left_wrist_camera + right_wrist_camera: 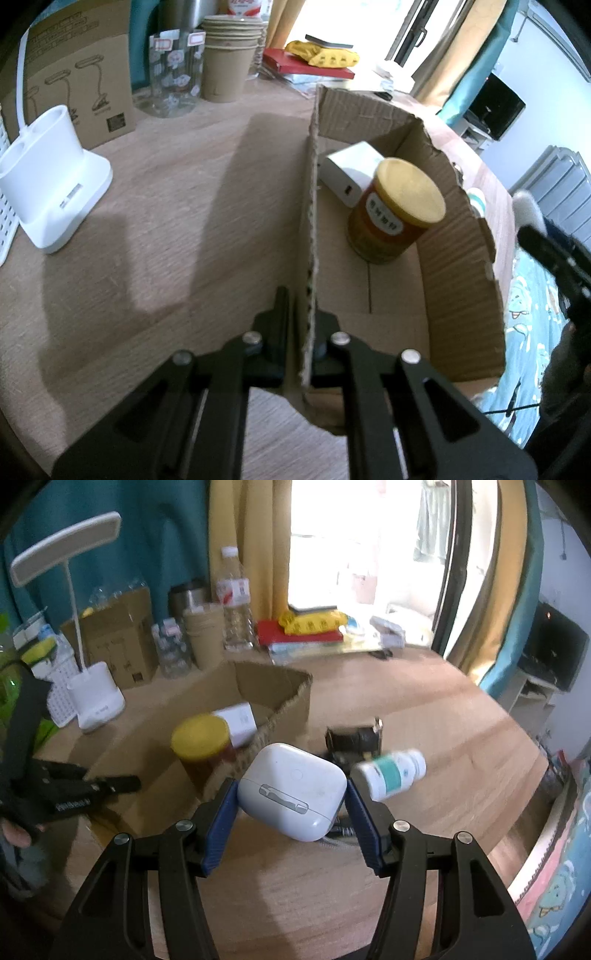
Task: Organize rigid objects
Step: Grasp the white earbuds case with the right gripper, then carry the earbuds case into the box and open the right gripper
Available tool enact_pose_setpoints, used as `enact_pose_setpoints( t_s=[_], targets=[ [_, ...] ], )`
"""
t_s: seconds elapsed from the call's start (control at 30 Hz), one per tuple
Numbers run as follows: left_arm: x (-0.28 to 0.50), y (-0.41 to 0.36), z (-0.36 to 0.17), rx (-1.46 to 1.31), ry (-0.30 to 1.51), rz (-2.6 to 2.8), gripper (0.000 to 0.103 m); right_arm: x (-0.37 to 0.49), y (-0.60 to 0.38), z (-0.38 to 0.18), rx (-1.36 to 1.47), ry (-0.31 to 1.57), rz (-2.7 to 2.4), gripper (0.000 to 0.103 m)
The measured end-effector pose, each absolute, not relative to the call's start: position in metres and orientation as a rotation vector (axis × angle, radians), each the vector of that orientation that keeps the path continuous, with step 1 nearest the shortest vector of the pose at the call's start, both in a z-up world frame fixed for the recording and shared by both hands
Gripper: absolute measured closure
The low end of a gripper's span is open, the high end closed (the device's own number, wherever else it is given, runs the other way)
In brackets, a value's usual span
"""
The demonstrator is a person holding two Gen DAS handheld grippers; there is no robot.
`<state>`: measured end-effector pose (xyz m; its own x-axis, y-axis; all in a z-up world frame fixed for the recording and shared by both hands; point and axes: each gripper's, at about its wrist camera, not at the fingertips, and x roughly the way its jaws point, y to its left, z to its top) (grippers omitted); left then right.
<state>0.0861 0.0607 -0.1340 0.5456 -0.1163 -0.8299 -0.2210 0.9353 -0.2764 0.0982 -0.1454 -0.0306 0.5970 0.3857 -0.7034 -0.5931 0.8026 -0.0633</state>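
Here, low centre of the right wrist view: right gripper [291,805] clamped on a white case [293,794], blue pads pressed against its two sides, lifted clear of the table [443,716]. Just beyond, at centre left: open cardboard box [273,686], already holding a yellow-lidded can [201,738] and a white block [240,720]. At centre right, on the table outside the box: a white-and-teal bottle [391,771] and a dark object [354,738], too blurred to identify. Far back, upper left: a lamp [66,561], paper cups [205,635] and other clutter.

Low centre of the left wrist view: left gripper [308,325] pinched shut on the box's near wall, one finger outside, one inside. Past it, centre right: can [397,210] upright on the box floor, block [351,170] behind it near the far corner. Free floor visible in front of the can, toward the gripper.

Likely step: carrying the case into the box. Best done by keeping the left pinch firm so the box cannot slide, bringing the case over the torn right-hand wall high enough to clear it, then lowering onto the free floor in front of the can. Worth setting it flat before parting the pads; smooth, rounded shell, probably prone to slipping or rolling if dropped. Bottle and dark object probably next.
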Motion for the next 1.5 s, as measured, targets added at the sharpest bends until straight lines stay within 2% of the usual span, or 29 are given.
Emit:
enact_pose_setpoints(
  t_s=[0.57,1.5],
  targets=[
    [0.088,0.061,-0.132,-0.377,0.994,0.055,0.096,0.069,-0.073,-0.029,-0.407,0.708,0.762,0.041],
    [0.087,0.06,-0.134,-0.382,0.987,0.046,0.096,0.062,-0.058,-0.058,-0.469,0.807,0.818,0.041]
  ],
)
